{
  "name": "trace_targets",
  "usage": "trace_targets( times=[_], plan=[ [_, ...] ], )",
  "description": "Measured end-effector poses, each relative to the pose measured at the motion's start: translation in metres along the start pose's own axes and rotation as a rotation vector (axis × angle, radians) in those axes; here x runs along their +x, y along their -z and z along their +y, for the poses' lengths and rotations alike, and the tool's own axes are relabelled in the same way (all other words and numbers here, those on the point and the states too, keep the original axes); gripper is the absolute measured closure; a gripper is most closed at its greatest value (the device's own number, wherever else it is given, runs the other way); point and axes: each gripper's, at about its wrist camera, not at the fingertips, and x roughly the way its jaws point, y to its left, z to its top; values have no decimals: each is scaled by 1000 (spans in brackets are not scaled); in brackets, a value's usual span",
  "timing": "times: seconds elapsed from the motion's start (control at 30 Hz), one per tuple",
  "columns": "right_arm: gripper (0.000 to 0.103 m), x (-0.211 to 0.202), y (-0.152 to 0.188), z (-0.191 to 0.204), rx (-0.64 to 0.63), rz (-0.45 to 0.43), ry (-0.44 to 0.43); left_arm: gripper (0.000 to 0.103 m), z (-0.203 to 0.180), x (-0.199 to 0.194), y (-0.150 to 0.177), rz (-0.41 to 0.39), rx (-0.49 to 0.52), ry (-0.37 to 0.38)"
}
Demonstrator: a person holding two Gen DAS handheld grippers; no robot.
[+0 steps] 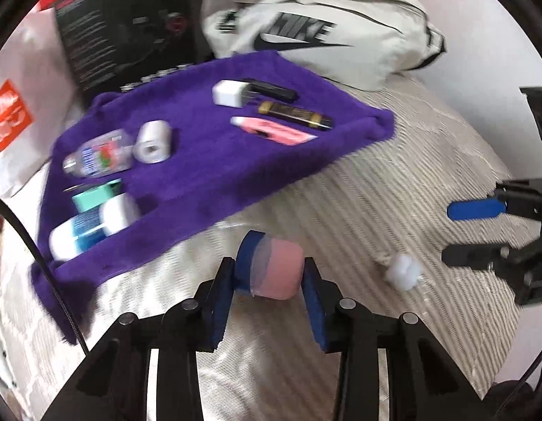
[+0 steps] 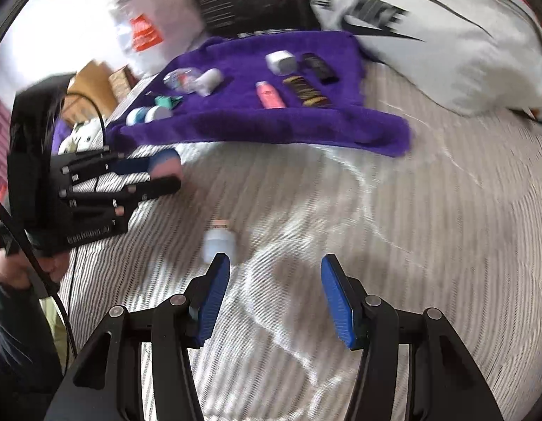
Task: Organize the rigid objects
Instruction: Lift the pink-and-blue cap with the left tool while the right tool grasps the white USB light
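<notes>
My left gripper (image 1: 269, 273) is shut on a pink jar with a blue lid (image 1: 274, 268), held just above the striped bedcover near the front edge of the purple towel (image 1: 207, 175). From the right wrist view the same jar (image 2: 167, 166) shows between the left gripper's fingers. My right gripper (image 2: 275, 287) stands open and holds nothing. A small white bottle (image 2: 218, 242) lies on the bedcover just ahead of its left finger. That bottle (image 1: 402, 272) also lies near the right gripper in the left wrist view. Several small items rest on the towel.
On the towel lie a white charger (image 1: 227, 93), a black-and-gold tube (image 1: 295, 115), a pink tube (image 1: 274, 129), a white roll (image 1: 153, 142) and a clear bottle (image 1: 99, 154). A white sports bag (image 1: 323, 31), a black box (image 1: 123, 24) and a plastic bag (image 2: 148, 17) stand behind.
</notes>
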Motion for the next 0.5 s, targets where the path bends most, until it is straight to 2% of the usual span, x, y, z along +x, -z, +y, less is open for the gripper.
trace_targets(
  times=[0.27, 0.33, 0.47, 0.5],
  plan=[
    [50, 25, 2, 38, -125, 7, 27, 67, 37, -13, 18, -10, -104, 3],
    [58, 29, 3, 40, -120, 10, 29, 67, 39, -16, 22, -15, -117, 5],
    [63, 34, 1, 47, -130, -9, 70, 67, 40, -16, 27, -19, -140, 25],
    [70, 34, 0, 47, -130, -13, 79, 67, 40, -14, 28, -16, -143, 29]
  ],
)
